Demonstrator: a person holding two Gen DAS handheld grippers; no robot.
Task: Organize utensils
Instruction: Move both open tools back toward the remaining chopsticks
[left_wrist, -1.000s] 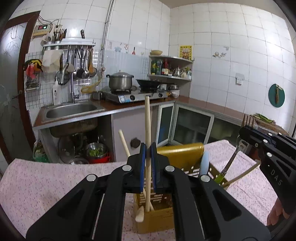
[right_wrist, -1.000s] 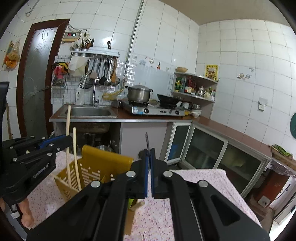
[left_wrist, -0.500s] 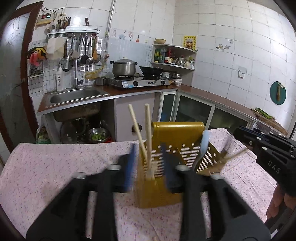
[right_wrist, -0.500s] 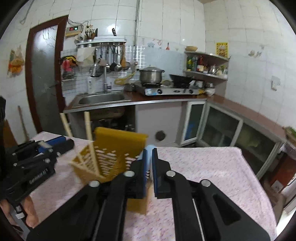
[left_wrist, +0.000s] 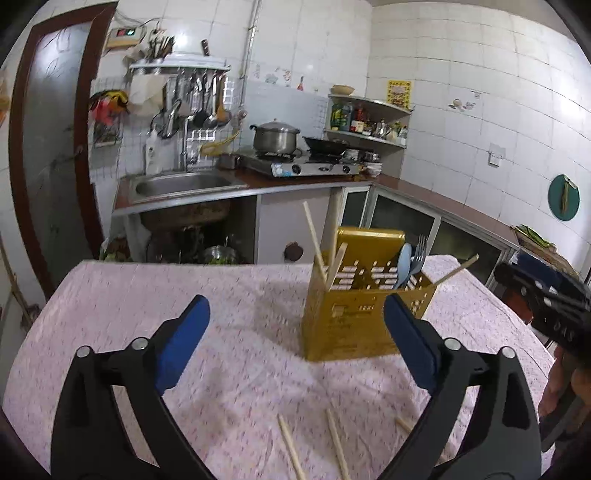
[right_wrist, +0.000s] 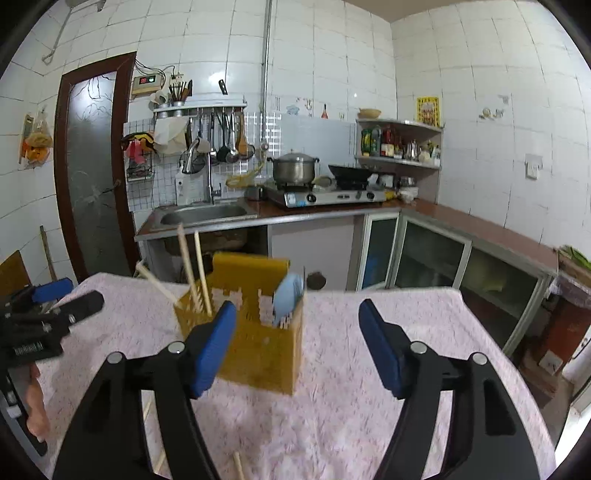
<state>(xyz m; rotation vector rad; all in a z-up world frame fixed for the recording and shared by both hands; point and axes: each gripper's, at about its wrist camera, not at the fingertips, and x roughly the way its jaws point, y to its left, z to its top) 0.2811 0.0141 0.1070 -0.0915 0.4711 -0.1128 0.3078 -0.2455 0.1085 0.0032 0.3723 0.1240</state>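
One perforated yellow plastic utensil caddy holds four pale wooden chopsticks, one light-blue plastic spoon and one metal fork; three more loose wooden chopsticks lie nearby.

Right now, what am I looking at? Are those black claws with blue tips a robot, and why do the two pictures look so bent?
No robot here: a person holds a two-finger gripper in each hand. Each carries a wide-angle camera looking along its fingers, which bends the picture.

One view looks out from the left gripper; the right gripper shows at its edge. The other looks out from the right gripper, with the left one off to the side.

Both have just been opening, and nothing sits between the blue pads: neither holds anything.

On the pink tablecloth stands a yellow caddy holding chopsticks, a blue spoon and a fork. Loose chopsticks lie on the cloth nearby.
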